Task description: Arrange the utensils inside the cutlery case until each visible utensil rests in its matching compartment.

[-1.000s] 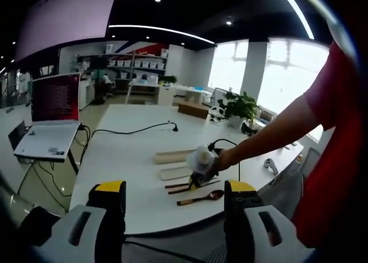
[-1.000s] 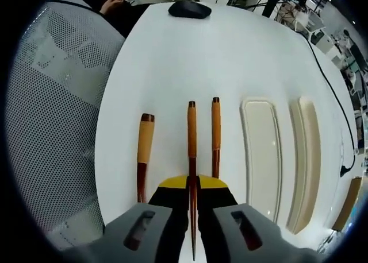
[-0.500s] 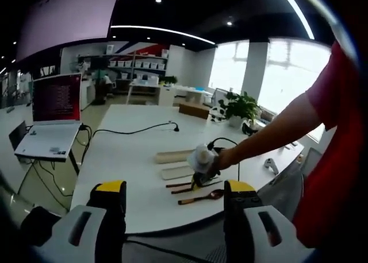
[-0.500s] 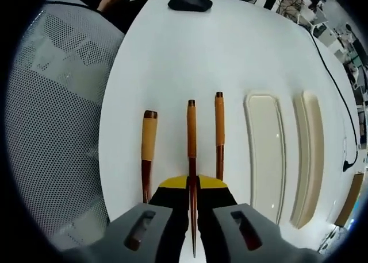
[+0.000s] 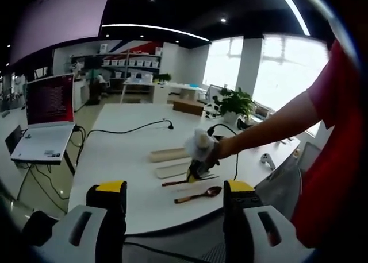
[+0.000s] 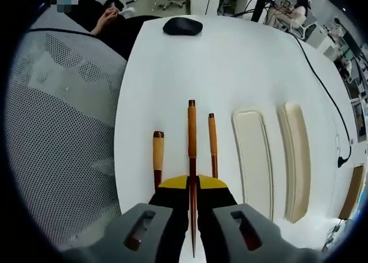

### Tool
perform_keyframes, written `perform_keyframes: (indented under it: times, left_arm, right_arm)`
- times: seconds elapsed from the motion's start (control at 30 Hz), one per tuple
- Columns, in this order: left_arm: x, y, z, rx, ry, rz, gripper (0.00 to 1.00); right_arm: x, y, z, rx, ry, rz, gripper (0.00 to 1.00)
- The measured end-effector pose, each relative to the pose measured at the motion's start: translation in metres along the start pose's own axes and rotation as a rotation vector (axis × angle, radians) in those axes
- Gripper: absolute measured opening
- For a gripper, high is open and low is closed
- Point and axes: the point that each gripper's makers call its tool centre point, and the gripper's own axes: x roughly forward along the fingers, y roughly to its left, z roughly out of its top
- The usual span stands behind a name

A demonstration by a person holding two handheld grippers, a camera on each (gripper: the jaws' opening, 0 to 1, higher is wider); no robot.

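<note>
Chopstick [image 6: 191, 138] clamped in right gripper [image 6: 192, 189], left gripper [image 5: 175, 194] agape

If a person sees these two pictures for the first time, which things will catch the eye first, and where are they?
In the right gripper view, the right gripper is shut on a wooden-handled utensil that points straight up the white table, with two similar utensils lying on either side. To their right lie two pale oblong cutlery case halves. In the left gripper view, a red-sleeved arm reaches to the table.

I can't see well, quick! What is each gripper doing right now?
Left gripper: open, holding nothing.
Right gripper: shut on the middle wooden-handled utensil.
</note>
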Motion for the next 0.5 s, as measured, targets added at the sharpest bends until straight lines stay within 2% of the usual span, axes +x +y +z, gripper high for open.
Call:
perform_keyframes:
  times: [0.13,0.2,0.23,0.33,0.5]
  left_arm:
    - [-0.003,0.006,0.002,-0.007,-0.005,0.008,0.7]
    - [-0.004,0.007,0.003,-0.004,-0.003,0.014,0.7]
    - [-0.004,0.008,0.003,-0.001,-0.002,0.015,0.7]
    - [-0.006,0.008,0.002,0.002,0.001,0.018,0.7]
    - [-0.007,0.008,-0.001,-0.003,0.011,0.021,0.7]
  right_arm:
    - [-0.005,0.002,0.005,-0.003,-0.009,0.017,0.0]
    - [-0.007,0.014,0.0,-0.046,0.031,0.091,0.0]
    - [-0.008,0.012,0.002,-0.051,0.014,0.073,0.0]
    - [-0.012,0.008,-0.002,-0.062,0.035,0.051,0.0]
    - [-0.023,-0.001,-0.001,-0.062,0.028,0.021,0.0]
